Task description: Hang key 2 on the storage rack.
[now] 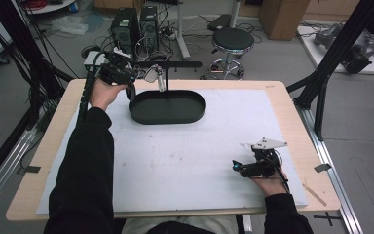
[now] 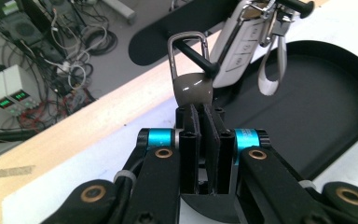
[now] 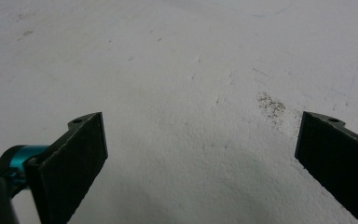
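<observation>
A black oval tray (image 1: 175, 111) stands at the back left of the white mat (image 1: 185, 161), with a thin post and a horizontal black bar (image 1: 175, 64) above it. A white car key (image 1: 151, 74) with a pale strap hangs from the bar. My left gripper (image 1: 135, 74) is at the bar's left end, shut on a glossy grey-brown fob (image 2: 193, 88). The fob's metal loop (image 2: 186, 46) sits around a black peg (image 2: 199, 58), beside the white car key (image 2: 237, 51). My right gripper (image 1: 236, 166) rests low over the mat at the front right; the right gripper (image 3: 200, 154) is open, with nothing between its jaws.
The wooden table edge (image 1: 53, 131) frames the mat. Beyond the table are a black stool (image 1: 232, 40), two computer towers (image 1: 134, 27) and loose cables on the floor. Black frame posts (image 1: 321, 92) stand at the right of the table.
</observation>
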Demonstrator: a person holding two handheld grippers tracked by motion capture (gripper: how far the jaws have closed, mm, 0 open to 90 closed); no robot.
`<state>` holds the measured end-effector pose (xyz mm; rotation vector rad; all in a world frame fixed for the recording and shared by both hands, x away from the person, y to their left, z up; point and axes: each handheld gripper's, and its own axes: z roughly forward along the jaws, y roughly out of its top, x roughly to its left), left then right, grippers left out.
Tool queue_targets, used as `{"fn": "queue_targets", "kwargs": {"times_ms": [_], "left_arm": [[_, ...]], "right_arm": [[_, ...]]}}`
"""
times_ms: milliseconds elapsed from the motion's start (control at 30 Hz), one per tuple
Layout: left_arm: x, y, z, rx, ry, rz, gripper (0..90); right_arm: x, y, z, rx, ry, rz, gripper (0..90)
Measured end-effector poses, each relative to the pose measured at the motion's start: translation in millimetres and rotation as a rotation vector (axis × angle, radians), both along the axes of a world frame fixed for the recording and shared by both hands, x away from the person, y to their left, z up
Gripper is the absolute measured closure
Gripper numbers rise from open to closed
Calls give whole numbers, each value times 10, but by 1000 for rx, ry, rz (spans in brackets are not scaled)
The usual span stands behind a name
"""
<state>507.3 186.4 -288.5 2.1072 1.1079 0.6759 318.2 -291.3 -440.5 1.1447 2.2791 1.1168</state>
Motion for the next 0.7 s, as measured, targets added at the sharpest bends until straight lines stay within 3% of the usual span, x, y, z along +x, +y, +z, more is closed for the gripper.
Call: {"fn": "queue_targets", "kwargs": {"times_ms": [100, 200, 300, 600, 700], "left_arm": [[4, -7, -8, 27, -39, -10, 846], [18, 10, -4, 5, -52, -10, 845], [55, 31, -29, -18, -46, -21, 845], [107, 78, -79, -9, -36, -34, 844], [101, 100, -72, -40, 5, -43, 836]], "right_arm": [[7, 6, -4, -1, -2, 9, 14], [1, 13, -1, 0, -2, 7, 14], [5, 12, -2, 0, 1, 8, 14], [5, 24, -4, -2, 0, 12, 14], [7, 22, -5, -2, 1, 11, 14]]}}
